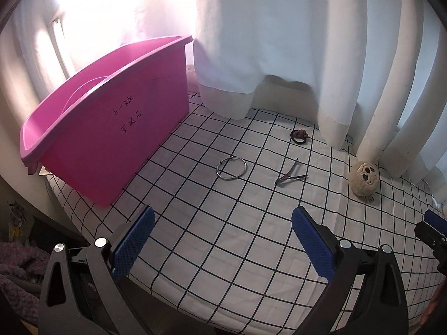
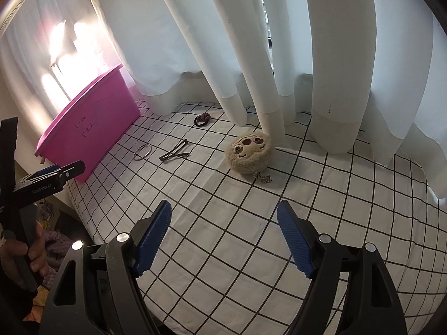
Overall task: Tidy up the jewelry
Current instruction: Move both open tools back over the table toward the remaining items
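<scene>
While the left gripper (image 1: 223,223) hovers low over the grid-patterned sheet (image 1: 229,240), its 2 blue pads (image 1: 313,244) stand spread wide with nothing between them. Ahead of it, in the left wrist view, a silver bangle (image 1: 231,168) lies flat on the sheet, just beside the pink tub (image 1: 111,128), which bears handwritten characters on its side. A dark hair clip (image 1: 290,174) lies to the right of the bangle, and a brown hair tie (image 1: 299,136) sits farther back, near the hem of the white curtain (image 1: 279,42). A fuzzy round pouch (image 1: 363,178) rests at the right, by the curtain folds.

From the right wrist view, the right gripper (image 2: 223,217) is likewise spread apart and holds nothing. That pouch (image 2: 249,152), stitched with a face, lies ahead of it with a small bead chain (image 2: 262,178) at its lower edge. Bangle (image 2: 142,151), clip (image 2: 174,154) and hair tie (image 2: 201,119) lie to its left, toward the tub (image 2: 95,131). At the far left a hand (image 2: 25,254) grips the other tool's handle.
</scene>
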The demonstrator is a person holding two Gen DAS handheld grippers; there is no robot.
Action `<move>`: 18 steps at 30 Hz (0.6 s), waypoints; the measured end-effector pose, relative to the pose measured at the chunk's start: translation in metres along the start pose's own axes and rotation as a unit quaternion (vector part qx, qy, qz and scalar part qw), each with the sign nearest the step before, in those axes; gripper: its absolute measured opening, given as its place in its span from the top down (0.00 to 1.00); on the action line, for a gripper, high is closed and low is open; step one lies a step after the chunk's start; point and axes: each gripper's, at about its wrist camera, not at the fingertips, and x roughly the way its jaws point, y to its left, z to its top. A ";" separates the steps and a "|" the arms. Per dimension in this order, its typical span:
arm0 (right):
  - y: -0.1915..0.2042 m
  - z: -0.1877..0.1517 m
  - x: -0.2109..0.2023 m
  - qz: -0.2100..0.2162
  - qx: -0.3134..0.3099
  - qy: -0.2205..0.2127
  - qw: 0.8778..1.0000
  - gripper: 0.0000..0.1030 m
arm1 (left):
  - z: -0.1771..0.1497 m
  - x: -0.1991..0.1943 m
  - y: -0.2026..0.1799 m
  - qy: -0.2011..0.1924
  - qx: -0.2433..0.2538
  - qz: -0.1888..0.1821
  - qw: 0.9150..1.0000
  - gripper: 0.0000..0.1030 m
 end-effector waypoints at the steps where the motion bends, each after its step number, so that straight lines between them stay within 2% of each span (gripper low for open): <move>1: -0.001 0.002 0.004 -0.008 0.008 -0.003 1.000 0.28 | 0.003 0.008 0.001 0.002 0.000 -0.003 1.000 0.06; 6: -0.007 0.006 0.034 -0.046 0.032 -0.008 0.998 0.28 | 0.015 0.051 0.009 0.012 -0.010 -0.014 1.000 0.06; 9: -0.009 0.008 0.054 -0.050 0.043 0.004 0.998 0.28 | 0.019 0.075 0.009 0.017 -0.004 -0.017 1.000 0.06; 11: -0.011 0.009 0.061 -0.060 0.054 -0.005 0.997 0.28 | 0.021 0.090 0.009 0.020 0.004 -0.011 1.000 0.06; 15: -0.011 0.013 0.071 -0.074 0.060 -0.023 0.995 0.28 | 0.025 0.112 0.011 0.025 0.002 -0.023 0.999 0.06; 18: -0.010 0.017 0.077 -0.078 0.060 -0.034 0.995 0.28 | 0.027 0.127 0.009 0.030 0.010 -0.008 0.999 0.06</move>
